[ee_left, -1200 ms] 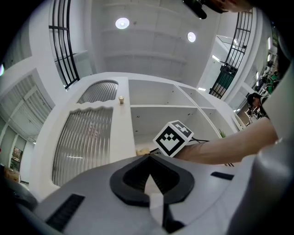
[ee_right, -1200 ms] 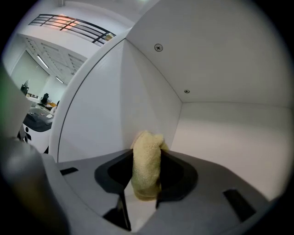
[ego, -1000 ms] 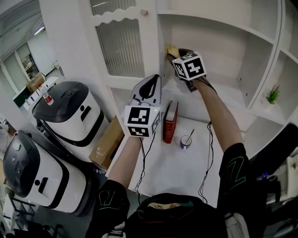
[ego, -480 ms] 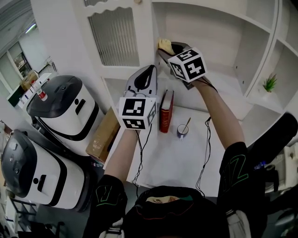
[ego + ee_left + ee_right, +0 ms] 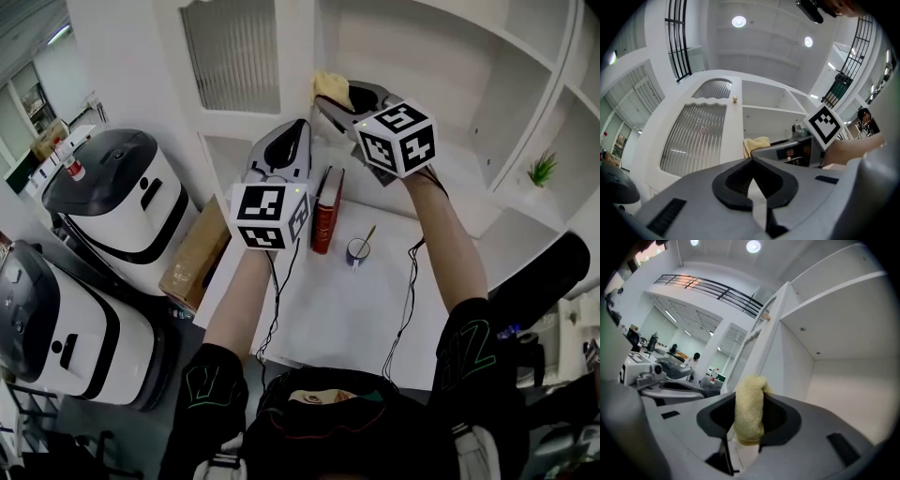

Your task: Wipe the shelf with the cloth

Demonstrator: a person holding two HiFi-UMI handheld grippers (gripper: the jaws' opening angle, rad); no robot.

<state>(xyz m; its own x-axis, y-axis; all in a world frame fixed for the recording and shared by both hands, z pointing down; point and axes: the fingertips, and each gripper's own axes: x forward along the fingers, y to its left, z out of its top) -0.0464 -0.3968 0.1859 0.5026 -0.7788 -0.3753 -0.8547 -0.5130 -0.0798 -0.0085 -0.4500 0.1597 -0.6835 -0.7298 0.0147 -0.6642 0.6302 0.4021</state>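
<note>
A yellow cloth is bunched between the jaws of my right gripper, which is shut on it. It is raised against the left inner wall of the white shelf compartment. In the right gripper view the cloth stands up between the jaws, with the shelf's back wall behind and a shelf board above. My left gripper is held below and left of the cloth, jaws shut with nothing in them. The left gripper view shows its tips meeting and the cloth beyond them.
On the white counter stand a red book and a blue cup with a spoon. A ribbed-glass cabinet door is left of the shelf. A small plant sits at right. Two white-and-black machines and a cardboard box are at left.
The view has shifted a little. My right gripper's marker cube has swung slightly right while the cloth stays by the shelf's left wall. The left gripper has hardly moved.
</note>
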